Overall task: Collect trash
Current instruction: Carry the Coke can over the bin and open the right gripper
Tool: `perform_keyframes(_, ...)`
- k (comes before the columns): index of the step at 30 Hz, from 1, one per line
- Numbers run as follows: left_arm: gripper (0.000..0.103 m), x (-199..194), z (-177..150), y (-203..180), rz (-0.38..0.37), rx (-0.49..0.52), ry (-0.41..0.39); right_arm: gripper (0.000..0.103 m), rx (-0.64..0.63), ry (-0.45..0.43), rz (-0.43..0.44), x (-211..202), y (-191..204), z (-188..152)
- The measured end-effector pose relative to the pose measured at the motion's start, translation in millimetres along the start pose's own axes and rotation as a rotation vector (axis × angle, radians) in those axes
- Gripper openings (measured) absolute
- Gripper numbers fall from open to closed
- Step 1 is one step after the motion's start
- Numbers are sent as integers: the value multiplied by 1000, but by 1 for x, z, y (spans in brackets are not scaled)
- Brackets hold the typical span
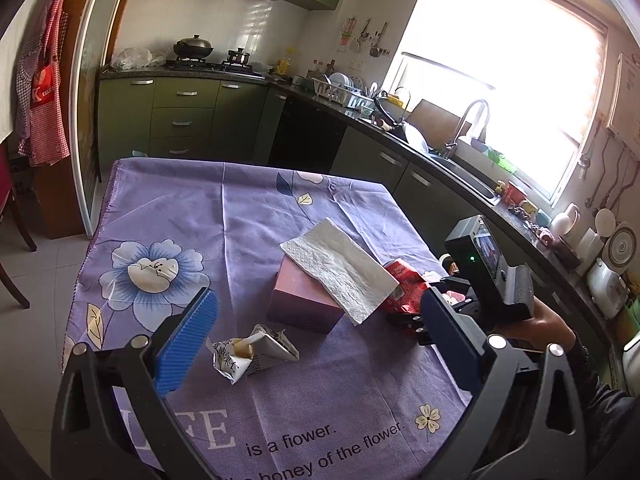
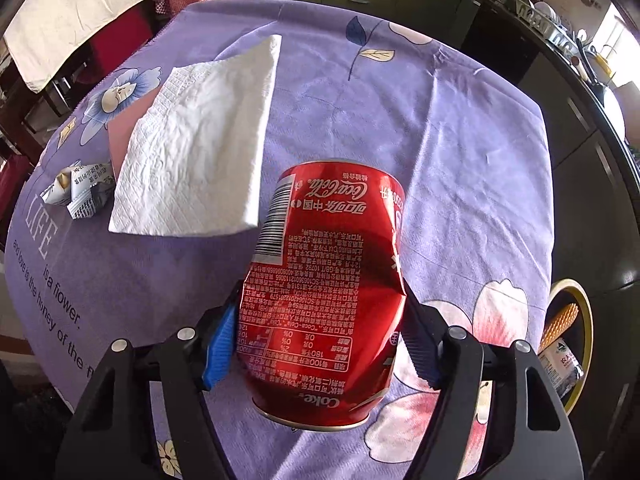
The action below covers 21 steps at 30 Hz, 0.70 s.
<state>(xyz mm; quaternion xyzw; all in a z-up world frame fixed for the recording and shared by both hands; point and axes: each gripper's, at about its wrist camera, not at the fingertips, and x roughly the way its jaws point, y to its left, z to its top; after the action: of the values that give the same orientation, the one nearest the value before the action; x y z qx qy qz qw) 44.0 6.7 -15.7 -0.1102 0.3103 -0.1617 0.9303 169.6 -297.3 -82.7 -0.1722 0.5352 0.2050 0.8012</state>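
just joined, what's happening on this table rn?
A person is clearing trash off a table with a purple flowered cloth, one hand-held gripper in each hand. The right hand-held gripper straddles a dented red Coke can, pads at its sides; it is not clear whether they press it yet. The left hand-held gripper is open and empty above a crumpled carton. A white paper napkin lies draped over a pink box. A bin beside the table holds some trash.

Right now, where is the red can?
In the right wrist view, the red can lies on the purple tablecloth, between the right gripper's fingers, beside the white napkin.
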Motion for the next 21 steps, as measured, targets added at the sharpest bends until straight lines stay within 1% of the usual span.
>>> perform_keyframes(8,96,0,0,-10,-7,22,1,70,67,-5,38,-10,-23,-25)
perform_keyframes(15,96,-1,1,-17,-7,34,0,70,116,-24,56,-23,-39,-40)
perform_keyframes(18,96,-2,0,-18,-8,35,-3,70,154,-36,51,-30,-53,-46)
perform_keyframes(21,96,-2,0,-18,-6,33,-2,70,217,-52,38,-39,-80,-55)
